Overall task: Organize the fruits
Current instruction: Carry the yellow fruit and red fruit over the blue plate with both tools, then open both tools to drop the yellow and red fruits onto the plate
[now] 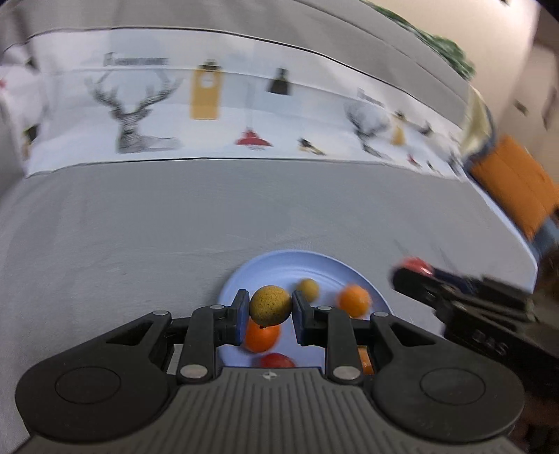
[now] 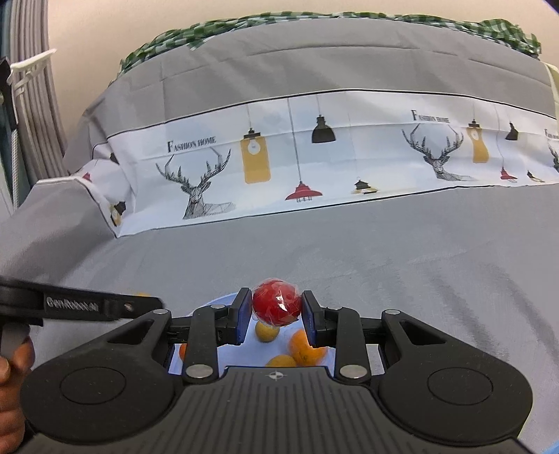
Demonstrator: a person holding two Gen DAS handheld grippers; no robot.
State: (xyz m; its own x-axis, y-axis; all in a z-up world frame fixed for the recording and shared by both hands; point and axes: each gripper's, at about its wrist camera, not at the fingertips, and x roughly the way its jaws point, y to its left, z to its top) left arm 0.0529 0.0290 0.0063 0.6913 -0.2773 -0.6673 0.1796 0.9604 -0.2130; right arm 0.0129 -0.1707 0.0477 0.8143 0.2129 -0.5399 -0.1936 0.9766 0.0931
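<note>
Surface: grey cloth (image 2: 349, 251), matte, creased; white printed band (image 2: 314, 167) across it w/ deer heads, hanging lamps, "Fashion home" lettering. Green check fabric (image 2: 244, 24) at far edge.
Plate: pale blue plate (image 1: 279, 260), round, shallow, smooth rim, lying on grey cloth.
Plate contents: left wrist view shows small yellowish fruit (image 1: 307, 288), orange fruit (image 1: 354, 300), 2nd orange one (image 1: 262, 337) under the jaws, red one (image 1: 276, 360) partly hidden by gripper body. All round, smooth-looking; some blur.
Left gripper (image 1: 269, 312): jaws narrow, clamped on speckled yellow-brown ball fruit (image 1: 269, 304), blue pads touching both sides; held above plate.
Right gripper (image 2: 276, 312): jaws narrow, clamped on red round fruit (image 2: 276, 300), glossy, seems wrapped in clear film; held above plate's far part.
Person: hand (image 2: 14, 380) at left edge of right wrist view, on handle of left gripper.
</note>
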